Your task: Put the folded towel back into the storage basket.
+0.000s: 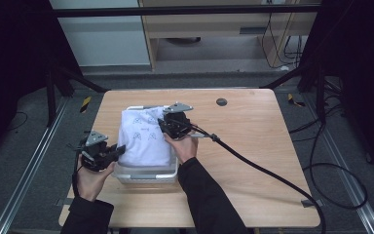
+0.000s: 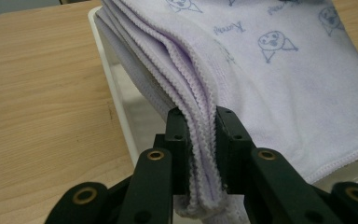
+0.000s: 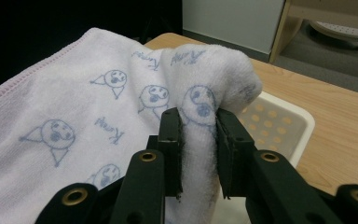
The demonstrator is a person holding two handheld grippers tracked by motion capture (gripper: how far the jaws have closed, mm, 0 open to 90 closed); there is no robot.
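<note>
Now the left gripper (image 2: 200, 154) and right gripper (image 3: 199, 154) are both pinching the folded towel (image 1: 143, 136), holding it over the white basket (image 1: 146, 175); lowering and releasing remain.

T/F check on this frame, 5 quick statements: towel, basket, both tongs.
1. The left tongs are clamped on the folded edge of the towel. True.
2. The right tongs are open and clear of the towel. False: they pinch a bunched part of it.
3. The towel is plain, with no print. False: it carries small blue cartoon faces and lettering.
4. The towel lies over a white basket on the wooden table. True.
5. The basket sits on the floor beside the table. False: it stands on the tabletop.
</note>
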